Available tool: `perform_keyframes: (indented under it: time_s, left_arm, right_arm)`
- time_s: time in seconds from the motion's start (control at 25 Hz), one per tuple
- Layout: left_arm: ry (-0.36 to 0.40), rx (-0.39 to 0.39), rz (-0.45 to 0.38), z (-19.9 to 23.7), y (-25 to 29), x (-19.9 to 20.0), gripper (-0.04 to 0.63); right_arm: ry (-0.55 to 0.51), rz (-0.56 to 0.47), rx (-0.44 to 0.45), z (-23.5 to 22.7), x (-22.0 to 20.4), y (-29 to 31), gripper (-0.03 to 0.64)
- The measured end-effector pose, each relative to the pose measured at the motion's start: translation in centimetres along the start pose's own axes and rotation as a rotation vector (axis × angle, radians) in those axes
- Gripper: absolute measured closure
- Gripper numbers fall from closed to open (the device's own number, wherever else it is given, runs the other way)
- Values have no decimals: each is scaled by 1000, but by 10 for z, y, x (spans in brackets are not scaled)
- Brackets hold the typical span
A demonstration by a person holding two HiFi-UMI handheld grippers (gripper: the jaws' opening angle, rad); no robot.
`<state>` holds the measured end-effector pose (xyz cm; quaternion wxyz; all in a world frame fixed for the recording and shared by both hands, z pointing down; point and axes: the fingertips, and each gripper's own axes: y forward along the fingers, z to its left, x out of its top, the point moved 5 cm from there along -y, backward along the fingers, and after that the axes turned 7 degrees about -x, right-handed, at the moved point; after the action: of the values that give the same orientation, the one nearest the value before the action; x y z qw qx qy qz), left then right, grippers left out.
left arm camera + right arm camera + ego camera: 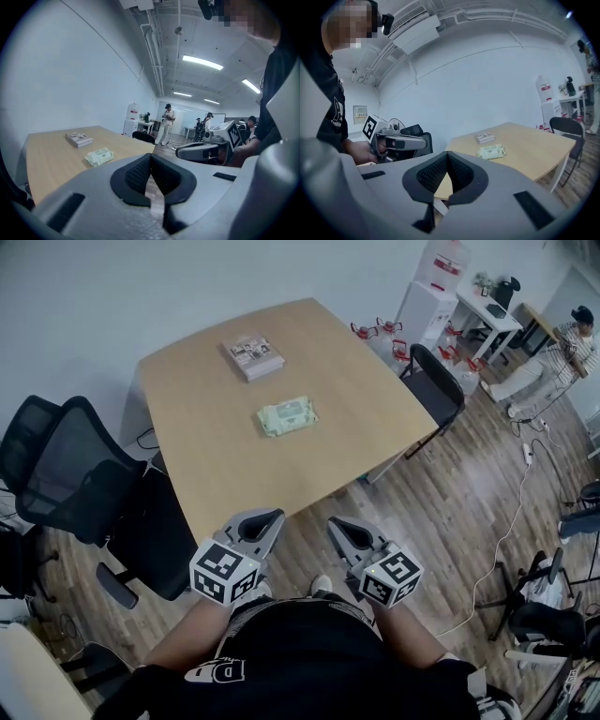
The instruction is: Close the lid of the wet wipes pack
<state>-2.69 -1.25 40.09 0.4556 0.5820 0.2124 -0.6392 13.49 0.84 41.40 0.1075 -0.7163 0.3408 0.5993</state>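
Observation:
The pale green wet wipes pack (pixel 287 415) lies flat near the middle of the wooden table (pixel 206 456). It is too small here to tell how its lid stands. The left gripper view shows the pack (pixel 100 156) far ahead on the left, and the right gripper view shows the pack (pixel 491 151) far ahead on the right. My left gripper (pixel 263 523) and right gripper (pixel 341 529) hang side by side off the table's near edge, close to my body. The left gripper (pixel 150 157) and the right gripper (pixel 447 157) are both shut with nothing between the pads.
A book (pixel 253 356) lies beyond the pack towards the far edge. Black office chairs (pixel 75 474) stand at the table's left and another chair (pixel 436 381) at its right corner. A person (pixel 553 352) stands far right; a cable (pixel 511 512) runs over the wooden floor.

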Motion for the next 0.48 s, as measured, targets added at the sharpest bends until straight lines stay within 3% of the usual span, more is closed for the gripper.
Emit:
perform_keyframes:
  time_s: [0.48]
  left_arm:
    - [7,4,6,0,2,0,577]
  right_arm:
    - [-2,8,6,-1,1,2,614]
